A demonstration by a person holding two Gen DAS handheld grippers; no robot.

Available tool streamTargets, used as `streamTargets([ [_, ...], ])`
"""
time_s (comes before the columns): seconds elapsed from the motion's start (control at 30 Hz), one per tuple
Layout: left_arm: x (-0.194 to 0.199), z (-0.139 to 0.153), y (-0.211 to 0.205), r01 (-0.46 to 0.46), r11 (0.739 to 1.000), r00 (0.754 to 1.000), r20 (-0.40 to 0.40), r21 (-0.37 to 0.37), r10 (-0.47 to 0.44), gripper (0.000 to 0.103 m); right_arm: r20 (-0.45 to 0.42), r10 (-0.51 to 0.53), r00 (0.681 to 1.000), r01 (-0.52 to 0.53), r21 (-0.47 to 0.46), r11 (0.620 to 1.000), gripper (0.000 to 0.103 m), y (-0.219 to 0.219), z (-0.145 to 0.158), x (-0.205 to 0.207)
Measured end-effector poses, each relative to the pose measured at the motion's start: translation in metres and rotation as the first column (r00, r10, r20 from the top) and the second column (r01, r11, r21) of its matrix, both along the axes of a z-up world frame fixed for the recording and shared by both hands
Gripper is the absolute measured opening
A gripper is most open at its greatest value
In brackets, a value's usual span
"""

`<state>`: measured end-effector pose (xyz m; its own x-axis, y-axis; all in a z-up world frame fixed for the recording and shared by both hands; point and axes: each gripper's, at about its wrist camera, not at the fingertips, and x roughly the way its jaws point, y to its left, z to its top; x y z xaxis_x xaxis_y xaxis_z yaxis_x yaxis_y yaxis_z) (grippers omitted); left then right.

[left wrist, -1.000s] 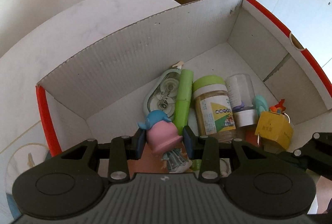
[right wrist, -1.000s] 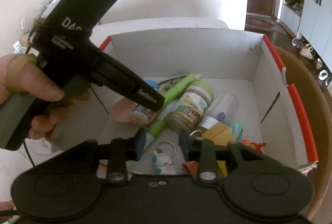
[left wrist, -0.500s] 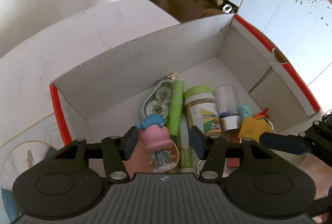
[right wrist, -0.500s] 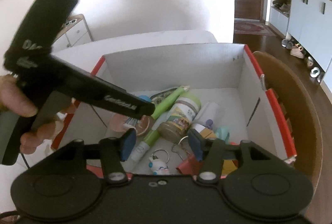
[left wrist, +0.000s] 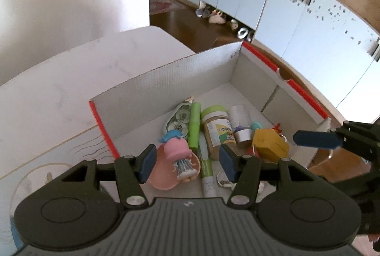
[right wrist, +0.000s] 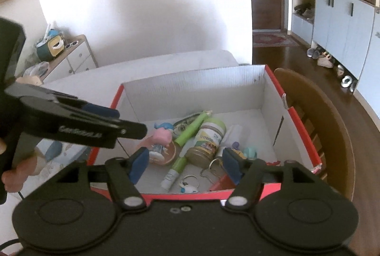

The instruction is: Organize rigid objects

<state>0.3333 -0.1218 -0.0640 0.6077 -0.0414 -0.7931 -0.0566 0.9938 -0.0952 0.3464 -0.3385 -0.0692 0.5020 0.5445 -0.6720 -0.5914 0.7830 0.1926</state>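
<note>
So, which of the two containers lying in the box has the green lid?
The wider jar with beige contents and a yellow-green label has it. The clear bottle beside it has a white cap with a purple part.

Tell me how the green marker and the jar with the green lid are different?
The marker is long and thin; the jar is short and fat. The marker is bright green with a white end; the jar is see-through with brown stuff inside and a label. Both lie on their sides, side by side, in the cardboard box.
</note>
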Motion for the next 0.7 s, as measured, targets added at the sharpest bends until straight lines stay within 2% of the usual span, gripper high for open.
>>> streamTargets([
  [0.07,-0.009,0.005,0.001,0.013,1.000,1.000,0.025,0.004,-0.013,0.058,0.011,-0.013,1.000,0.013,0.005,1.000,0.071,0.001,0.005,-0.006],
  [0.17,-0.025,0.014,0.003,0.027,1.000,0.998,0.062,0.006,-0.028,0.064,0.027,-0.033,0.999,0.033,0.011,0.999,0.074,0.003,0.009,-0.016],
  [0.37,-0.048,0.024,0.007,0.065,0.998,0.992,0.106,0.022,-0.067,0.064,0.060,-0.090,0.994,0.087,0.037,0.995,0.083,0.006,0.017,-0.037],
  [0.7,-0.083,0.037,0.020,0.119,0.992,0.978,0.166,0.031,-0.123,0.078,0.098,-0.208,0.973,0.196,0.113,0.974,0.099,0.002,0.031,-0.067],
])
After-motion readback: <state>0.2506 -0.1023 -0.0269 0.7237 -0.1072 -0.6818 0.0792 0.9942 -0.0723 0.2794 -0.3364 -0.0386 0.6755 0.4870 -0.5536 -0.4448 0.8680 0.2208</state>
